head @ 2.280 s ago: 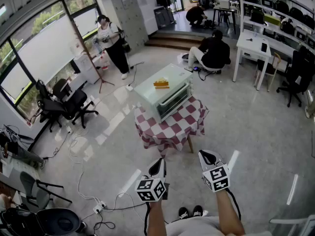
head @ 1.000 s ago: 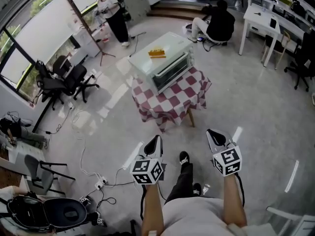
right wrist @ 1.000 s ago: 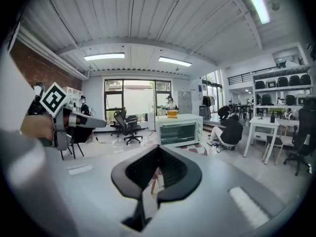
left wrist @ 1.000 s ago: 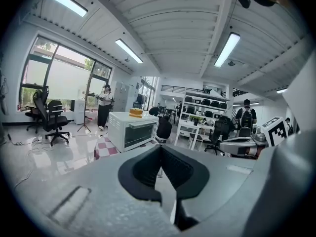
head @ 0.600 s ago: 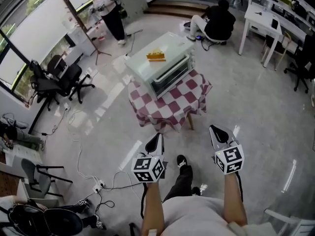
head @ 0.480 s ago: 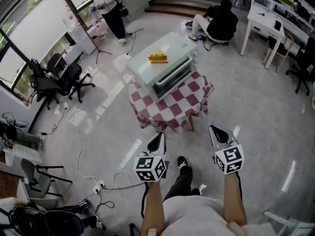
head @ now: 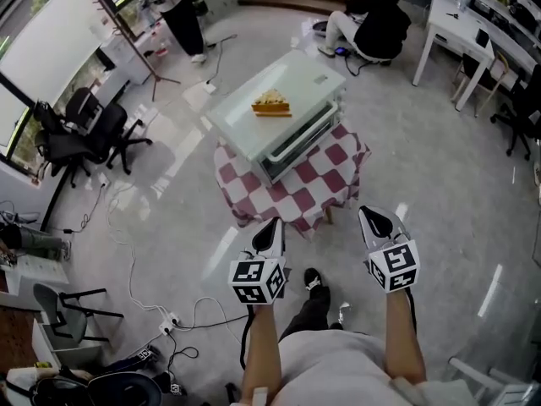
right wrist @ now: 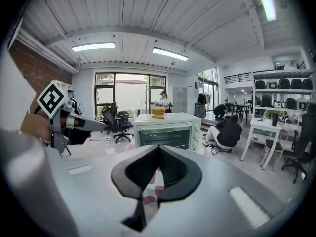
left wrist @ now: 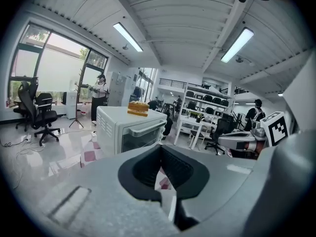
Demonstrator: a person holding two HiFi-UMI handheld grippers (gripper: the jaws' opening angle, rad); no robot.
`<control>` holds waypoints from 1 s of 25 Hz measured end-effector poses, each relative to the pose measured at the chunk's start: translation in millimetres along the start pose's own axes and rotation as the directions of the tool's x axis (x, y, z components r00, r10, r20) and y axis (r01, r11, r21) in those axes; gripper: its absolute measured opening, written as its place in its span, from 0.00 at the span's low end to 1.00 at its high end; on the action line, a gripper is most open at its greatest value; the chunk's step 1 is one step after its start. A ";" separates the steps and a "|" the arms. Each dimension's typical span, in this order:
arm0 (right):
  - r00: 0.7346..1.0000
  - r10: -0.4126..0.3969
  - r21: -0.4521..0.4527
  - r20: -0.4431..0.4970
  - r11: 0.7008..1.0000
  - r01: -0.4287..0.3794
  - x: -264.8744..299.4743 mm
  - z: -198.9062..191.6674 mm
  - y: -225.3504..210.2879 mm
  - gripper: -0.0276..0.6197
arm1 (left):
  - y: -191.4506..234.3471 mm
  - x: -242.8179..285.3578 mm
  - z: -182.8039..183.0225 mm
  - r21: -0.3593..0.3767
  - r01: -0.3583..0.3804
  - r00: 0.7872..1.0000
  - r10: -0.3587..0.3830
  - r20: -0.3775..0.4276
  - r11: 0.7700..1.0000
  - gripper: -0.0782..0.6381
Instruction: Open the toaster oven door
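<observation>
The pale toaster oven (head: 283,100) stands on a small table with a red-and-white checked cloth (head: 313,189). Its glass door (head: 296,142) faces me and is closed, the handle along its top edge. A yellow wedge of food (head: 270,104) lies on the oven's roof. Both grippers hang in the air short of the table, apart from the oven. My left gripper (head: 270,227) and right gripper (head: 373,218) are shut with nothing between their jaws. The oven (left wrist: 129,130) lies ahead in the left gripper view beyond the left gripper (left wrist: 160,148). It shows again (right wrist: 163,129) past the right gripper (right wrist: 158,148).
A standing person (head: 173,7) is at the far left and a crouching person (head: 379,25) behind the oven. Black office chairs (head: 80,134) stand by the windows, a white desk (head: 461,36) at the right. Cables and a power strip (head: 169,320) lie on the floor at my left.
The oven and table have drawn closer to me and the grippers as I step forward. Both grippers stay shut, side by side.
</observation>
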State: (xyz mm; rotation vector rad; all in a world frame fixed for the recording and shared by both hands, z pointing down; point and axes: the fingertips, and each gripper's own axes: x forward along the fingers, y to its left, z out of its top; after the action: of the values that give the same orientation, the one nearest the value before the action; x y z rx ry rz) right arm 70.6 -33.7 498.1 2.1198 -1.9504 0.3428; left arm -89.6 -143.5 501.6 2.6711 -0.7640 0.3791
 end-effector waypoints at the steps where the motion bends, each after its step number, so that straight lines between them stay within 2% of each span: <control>1: 1.000 0.002 -0.002 -0.007 1.000 -0.002 8.8 1.0 -1.0 0.05 | 7.5 5.2 1.7 -0.003 -0.002 1.000 0.002 -0.003 1.000 0.11; 5: 0.999 0.015 -0.019 -0.032 1.000 -0.015 42.8 3.7 -4.8 0.05 | 44.0 21.7 6.2 -0.031 -0.033 0.999 0.033 -0.008 0.999 0.11; 9: 0.997 0.049 -0.033 -0.062 0.998 -0.051 74.9 1.9 1.2 0.05 | 78.6 27.9 12.9 -0.021 -0.076 0.997 0.075 -0.004 0.997 0.11; 14: 0.988 0.094 -0.088 -0.125 0.991 -0.106 109.7 -1.3 9.2 0.05 | 109.9 33.1 10.7 -0.090 -0.097 0.995 0.097 -0.005 0.991 0.11; 16: 0.983 0.120 -0.092 -0.140 0.987 -0.134 121.2 -3.4 11.9 0.05 | 116.3 37.9 6.2 -0.109 -0.098 0.995 0.097 -0.014 0.989 0.11; 19: 0.975 0.136 -0.145 -0.177 0.976 -0.163 136.7 -8.6 10.5 0.05 | 113.6 46.2 -3.2 -0.117 -0.090 0.996 0.085 -0.040 0.989 0.11; 25: 0.961 0.184 -0.245 -0.206 0.941 -0.232 165.6 0.9 2.0 0.05 | 110.2 55.7 3.3 -0.145 -0.086 0.996 0.085 -0.017 0.986 0.11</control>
State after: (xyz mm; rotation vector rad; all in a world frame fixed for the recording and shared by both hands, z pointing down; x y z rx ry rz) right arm 82.1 -189.9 552.0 1.6608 -1.9921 0.2800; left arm -104.0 -258.5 544.4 2.5053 -0.8706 0.3446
